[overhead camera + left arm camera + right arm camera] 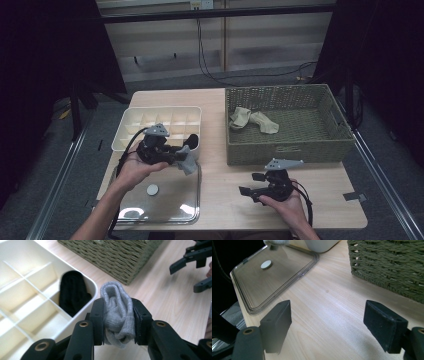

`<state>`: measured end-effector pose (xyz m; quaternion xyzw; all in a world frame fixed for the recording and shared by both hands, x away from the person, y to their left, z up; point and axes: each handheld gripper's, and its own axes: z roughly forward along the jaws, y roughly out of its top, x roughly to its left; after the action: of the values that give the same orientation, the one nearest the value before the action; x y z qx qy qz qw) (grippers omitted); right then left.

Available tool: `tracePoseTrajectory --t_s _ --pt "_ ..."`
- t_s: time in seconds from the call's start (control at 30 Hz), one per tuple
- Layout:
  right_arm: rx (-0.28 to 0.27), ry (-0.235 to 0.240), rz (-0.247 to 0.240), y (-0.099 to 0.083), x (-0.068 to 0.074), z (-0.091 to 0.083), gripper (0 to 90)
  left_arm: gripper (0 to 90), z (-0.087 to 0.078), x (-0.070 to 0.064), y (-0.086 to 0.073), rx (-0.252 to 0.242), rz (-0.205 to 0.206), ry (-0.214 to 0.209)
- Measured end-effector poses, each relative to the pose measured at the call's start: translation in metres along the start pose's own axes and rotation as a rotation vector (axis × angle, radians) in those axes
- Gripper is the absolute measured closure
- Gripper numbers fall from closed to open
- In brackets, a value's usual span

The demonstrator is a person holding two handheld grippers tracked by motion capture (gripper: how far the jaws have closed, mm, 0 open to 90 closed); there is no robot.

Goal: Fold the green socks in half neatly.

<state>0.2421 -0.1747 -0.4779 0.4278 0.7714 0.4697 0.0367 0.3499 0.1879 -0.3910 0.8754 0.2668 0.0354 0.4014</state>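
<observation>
Between left tongs [119,322], rolled grey sock [117,312] bulges.

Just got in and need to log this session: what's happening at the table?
A person is sorting socks into a divided box. The left gripper is shut on a rolled grey sock beside the box, where a black sock already fills one corner cell. The right gripper hangs open over the table. Two beige socks lie in the basket.

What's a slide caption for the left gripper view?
Left hand-held gripper clamps a rolled grey knit sock beside the cream plastic divided organiser box, a black rolled sock in its corner compartment.
</observation>
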Motion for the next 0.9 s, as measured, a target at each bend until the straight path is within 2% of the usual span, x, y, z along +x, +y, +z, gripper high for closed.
tracePoseTrajectory --t_s 0.17,0.37,0.6,0.7,0.77,0.9 --pt "0.001 0.001 0.004 0.0 -0.001 0.0 22.6 67.2 -0.009 0.011 0.005 0.008 -0.007 0.029" --pt "0.002 0.001 0.006 0.0 0.0 0.0 22.5 67.2 -0.02 0.026 0.009 -0.003 -0.037 0.068" --pt "0.007 0.005 0.011 0.0 0.0 0.001 22.3 67.2 -0.027 0.039 0.017 0.008 -0.032 0.104" --pt "0.009 0.005 0.011 0.0 0.0 0.001 22.1 67.2 -0.026 0.045 0.021 0.014 -0.034 0.121" --pt "0.01 0.005 0.012 0.0 -0.001 0.002 21.9 67.3 -0.024 0.05 0.023 0.007 -0.043 0.123" --pt "0.007 0.007 0.011 -0.001 -0.001 0.001 22.0 67.2 -0.017 0.059 0.023 0.024 -0.054 0.124"
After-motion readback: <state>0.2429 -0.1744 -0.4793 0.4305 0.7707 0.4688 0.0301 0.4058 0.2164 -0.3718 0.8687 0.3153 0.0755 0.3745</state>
